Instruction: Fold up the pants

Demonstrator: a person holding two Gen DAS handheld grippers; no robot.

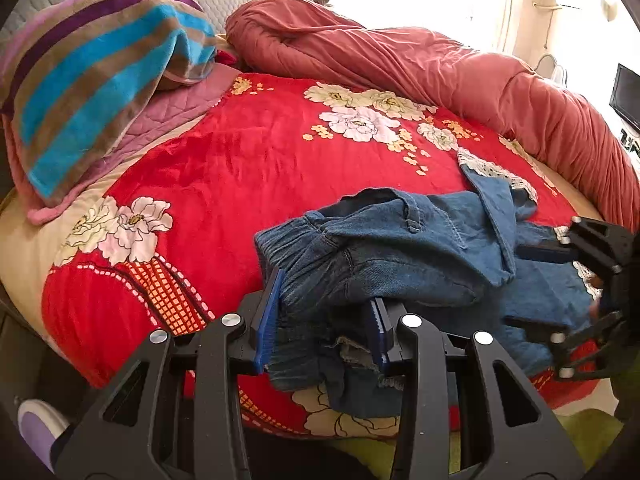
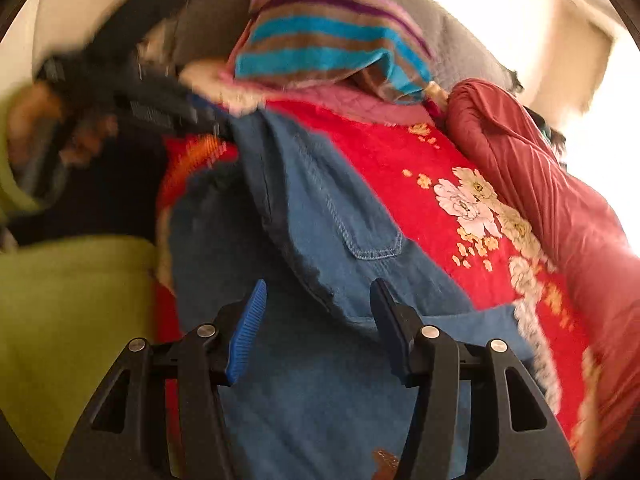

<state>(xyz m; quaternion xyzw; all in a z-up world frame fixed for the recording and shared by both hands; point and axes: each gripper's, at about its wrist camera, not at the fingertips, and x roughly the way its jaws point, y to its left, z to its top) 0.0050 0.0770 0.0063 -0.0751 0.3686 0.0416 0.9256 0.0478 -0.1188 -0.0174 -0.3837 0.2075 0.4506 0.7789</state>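
Blue denim pants (image 1: pixel 400 256) with white lace hems (image 1: pixel 492 172) lie crumpled at the near edge of the bed. My left gripper (image 1: pixel 326 292) is shut on the gathered elastic waistband, and the cloth bunches between its blue pads. My right gripper (image 1: pixel 536 290) shows at the right edge of the left wrist view, over a pant leg. In the right wrist view my right gripper (image 2: pixel 316 312) stands open above the pants (image 2: pixel 320 216), pads apart and pressing on nothing. The left gripper (image 2: pixel 160 108) is a dark blur at the upper left there.
The pants rest on a red floral blanket (image 1: pixel 240 168). A striped blue, brown and purple blanket (image 1: pixel 100 72) is piled at the back left. A rust-red duvet (image 1: pixel 440 60) runs along the far side. A person's green clothing (image 2: pixel 80 320) is at the left.
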